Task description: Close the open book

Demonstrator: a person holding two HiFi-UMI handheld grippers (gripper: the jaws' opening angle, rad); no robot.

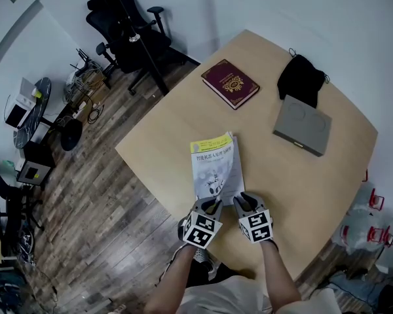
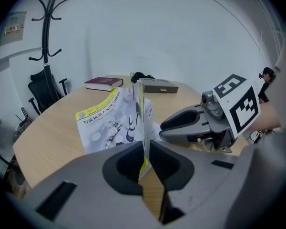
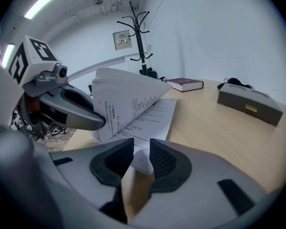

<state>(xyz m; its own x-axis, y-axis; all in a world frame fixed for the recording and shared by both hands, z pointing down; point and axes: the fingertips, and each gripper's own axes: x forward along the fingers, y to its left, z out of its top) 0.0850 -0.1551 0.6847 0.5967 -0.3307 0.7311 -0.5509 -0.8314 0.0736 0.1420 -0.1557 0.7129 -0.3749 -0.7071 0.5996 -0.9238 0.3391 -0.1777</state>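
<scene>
Pinching the raised cover and pages of the open book (image 1: 215,165) edge-on, left gripper (image 2: 144,162) jaws narrow, clamped on them. Right gripper (image 3: 136,157) jaws apart, flat page corner between them, unclamped. Book lies at near table (image 1: 160,142) edge. Maroon book (image 1: 230,83), grey box (image 1: 302,124), black pouch (image 1: 301,77) beyond.

A thin book (image 1: 215,167), white-covered with a yellow top band, was seen at lower centre, half open, cover raised upright.
</scene>
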